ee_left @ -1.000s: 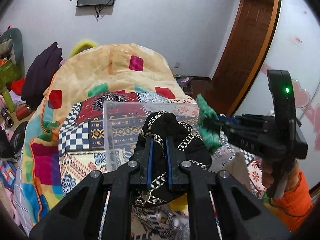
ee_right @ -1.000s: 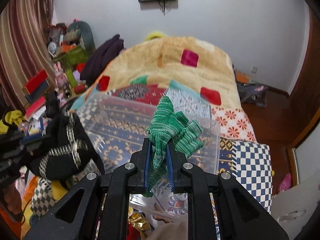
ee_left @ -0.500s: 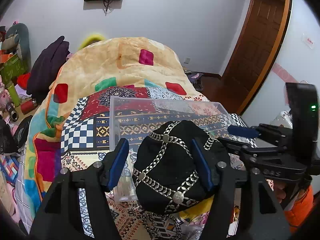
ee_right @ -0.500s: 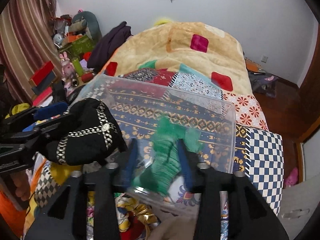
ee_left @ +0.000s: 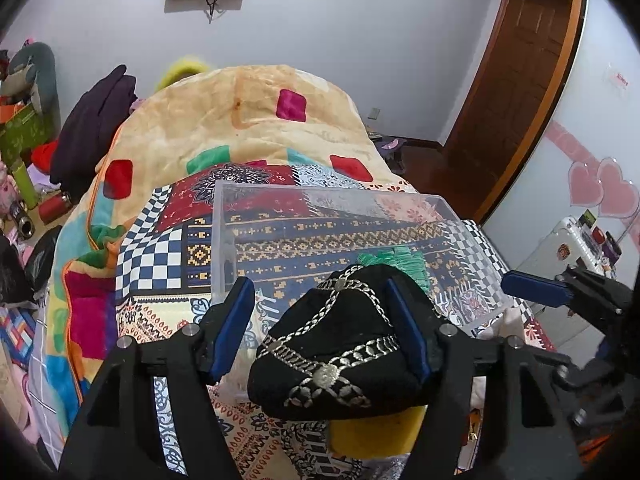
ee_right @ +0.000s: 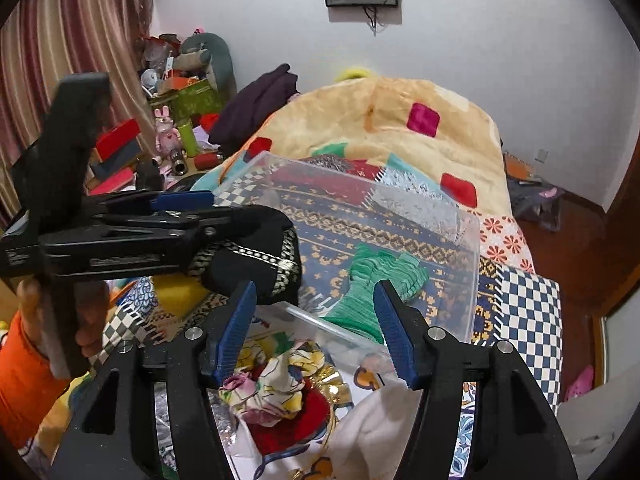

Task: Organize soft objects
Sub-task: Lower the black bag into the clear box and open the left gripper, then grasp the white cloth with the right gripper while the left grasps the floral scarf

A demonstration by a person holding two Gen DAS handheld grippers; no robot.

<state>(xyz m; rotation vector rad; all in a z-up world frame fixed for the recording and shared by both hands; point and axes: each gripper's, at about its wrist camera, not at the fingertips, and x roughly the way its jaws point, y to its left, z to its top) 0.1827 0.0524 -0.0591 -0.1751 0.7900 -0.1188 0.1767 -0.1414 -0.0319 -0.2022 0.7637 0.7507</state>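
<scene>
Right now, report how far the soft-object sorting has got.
Done: green knit cloth lies in the clear bin; right gripper is open. In hand: black cap sits between the open left gripper jaws, just released. Left: floral fabric pile outside.

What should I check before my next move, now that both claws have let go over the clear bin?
1. Left claw open: ok, its jaws have just opened wide.
2. Black cap inside the clear bin: not ok, it sits at the bin's near edge, still touching the right-hand pad.
3. Right claw open: ok, jaws have just been opening, pads clear of the cloth.
4. Green knit cloth in the bin: ok, it lies on the bin floor.
5. Claws clear of each other: ok, apart, though close.
6. Next soft item reachable: ok, a floral cloth lies just below the right claw.
</scene>
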